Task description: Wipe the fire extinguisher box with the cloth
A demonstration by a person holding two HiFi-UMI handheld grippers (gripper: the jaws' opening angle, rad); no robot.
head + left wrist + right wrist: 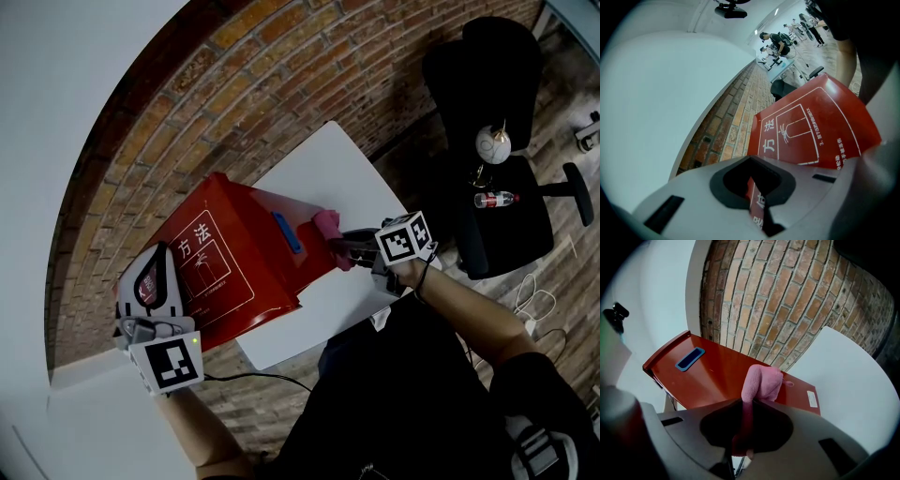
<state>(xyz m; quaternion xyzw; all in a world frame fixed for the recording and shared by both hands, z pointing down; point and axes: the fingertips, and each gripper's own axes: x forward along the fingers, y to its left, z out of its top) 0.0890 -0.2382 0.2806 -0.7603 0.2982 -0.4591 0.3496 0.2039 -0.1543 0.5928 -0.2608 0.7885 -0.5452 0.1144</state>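
The red fire extinguisher box (234, 272) stands on a white table (328, 169) by the brick wall, with white print on its front and a blue handle (287, 232) on its side. My left gripper (155, 274) is shut on the box's thin front edge; in the left gripper view the printed red panel (811, 122) runs between the jaws of the left gripper (757, 206). My right gripper (354, 247) is shut on a pink cloth (328, 225). In the right gripper view the cloth (761, 380) bulges from the right gripper (745, 427) against the box's red side (712, 371), right of the handle (690, 358).
A brick wall (187, 112) curves behind the table. A black office chair (497, 187) at the right carries a bottle (495, 199) and a round white object (493, 145). A black cable (244, 377) hangs below the table's near edge. People sit far off (776, 42).
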